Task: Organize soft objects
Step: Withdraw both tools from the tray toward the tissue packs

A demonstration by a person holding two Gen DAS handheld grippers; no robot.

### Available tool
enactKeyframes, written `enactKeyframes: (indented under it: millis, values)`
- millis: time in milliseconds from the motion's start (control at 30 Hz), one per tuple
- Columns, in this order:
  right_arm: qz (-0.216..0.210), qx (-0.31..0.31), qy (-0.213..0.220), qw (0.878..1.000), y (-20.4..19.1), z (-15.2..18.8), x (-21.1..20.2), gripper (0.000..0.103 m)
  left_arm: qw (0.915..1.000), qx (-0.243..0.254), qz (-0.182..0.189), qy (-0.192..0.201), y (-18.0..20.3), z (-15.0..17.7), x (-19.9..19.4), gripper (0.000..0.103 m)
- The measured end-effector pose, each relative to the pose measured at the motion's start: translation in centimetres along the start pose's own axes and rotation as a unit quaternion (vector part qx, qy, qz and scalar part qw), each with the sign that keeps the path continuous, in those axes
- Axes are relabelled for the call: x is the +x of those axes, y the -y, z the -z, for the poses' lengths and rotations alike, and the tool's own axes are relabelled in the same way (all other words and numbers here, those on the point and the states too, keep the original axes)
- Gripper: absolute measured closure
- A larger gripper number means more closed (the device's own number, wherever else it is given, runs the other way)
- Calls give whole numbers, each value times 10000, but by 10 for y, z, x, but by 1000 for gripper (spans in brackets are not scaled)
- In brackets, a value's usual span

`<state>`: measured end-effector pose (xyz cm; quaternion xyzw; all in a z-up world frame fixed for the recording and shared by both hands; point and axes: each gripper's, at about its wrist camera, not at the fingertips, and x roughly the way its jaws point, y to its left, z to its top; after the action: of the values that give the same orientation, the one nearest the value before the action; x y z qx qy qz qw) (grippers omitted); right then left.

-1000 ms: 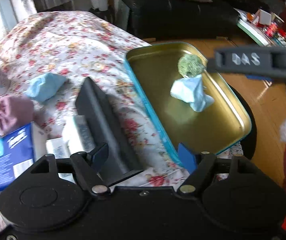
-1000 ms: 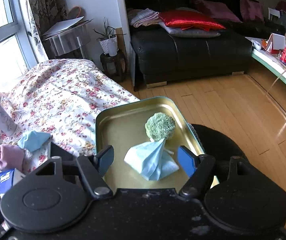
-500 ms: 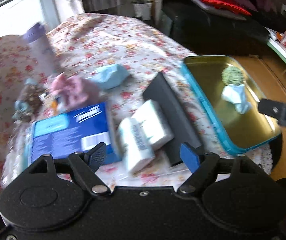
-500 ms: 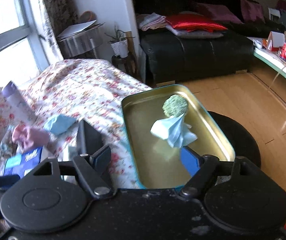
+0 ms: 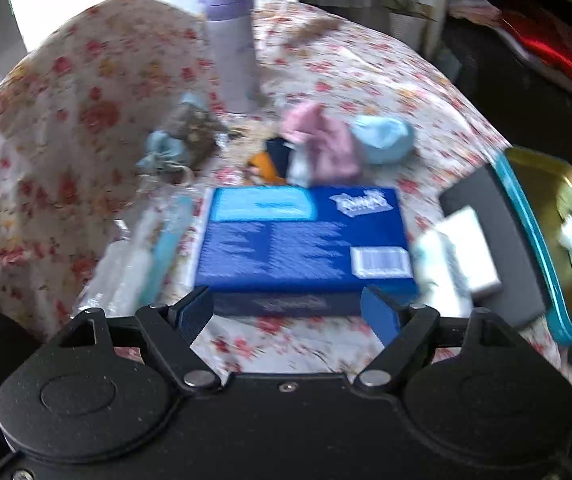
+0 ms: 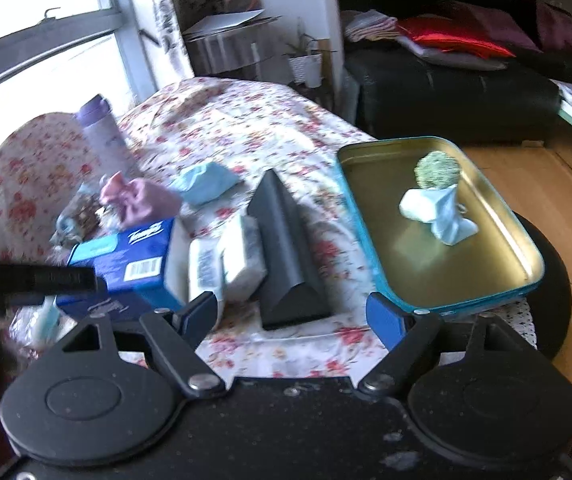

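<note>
Both tools hanging open over the cluttered floral bed

The left tool (image 5: 288, 312) is gaping, empty; the right tool (image 6: 294, 312), jaws just widening, is gripping nothing. A blue box (image 5: 306, 236), white packs (image 6: 225, 260) and a dark wedge (image 6: 286, 248) are crowding the near bed; pink (image 6: 137, 200) and blue pouches (image 6: 205, 180) are lying beyond. The tin (image 6: 522, 292) at right is holding a blue cloth (image 6: 442, 216) and green ball (image 6: 438, 170).

Glossy gold metal tray (image 6: 438, 280), floral cloth cover (image 6: 245, 128), matt cardboard box (image 5: 306, 240).
</note>
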<state>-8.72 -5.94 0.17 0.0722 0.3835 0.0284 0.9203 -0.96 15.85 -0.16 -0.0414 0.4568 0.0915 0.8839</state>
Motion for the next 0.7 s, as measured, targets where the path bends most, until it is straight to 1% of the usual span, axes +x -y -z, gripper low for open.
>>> enactKeyframes:
  millis: [200, 300, 433, 500, 567, 600, 633, 700]
  values:
    - [-22, -574, 46, 9983, -28, 1, 6, 22, 9993, -300, -129, 192, -32, -25, 3, 25]
    - [-93, -884, 93, 9960, -40, -2, 12, 22, 9988, -331, -229, 264, -45, -42, 6, 21]
    - [-201, -1199, 59, 9926, -55, -4, 25, 23, 9985, -454, -209, 217, -63, -58, 17, 21]
    - [-285, -1307, 29, 9910, -62, -3, 31, 25, 9982, -532, -218, 196, -70, -62, 22, 21]
    - [-368, -1429, -2, 9891, -70, -2, 37, 29, 9975, -647, -258, 132, -76, -62, 28, 21]
    - [-396, -1477, -42, 9882, -74, -1, 41, 34, 9972, -674, -295, 105, -77, -61, 31, 21]
    - [-412, -1511, -100, 9876, -77, 0, 46, 42, 9971, -678, -342, 102, -77, -60, 32, 21]
    - [-421, -1531, -255, 9870, -81, 1, 56, 51, 9969, -668, -377, 149, -76, -58, 33, 21]
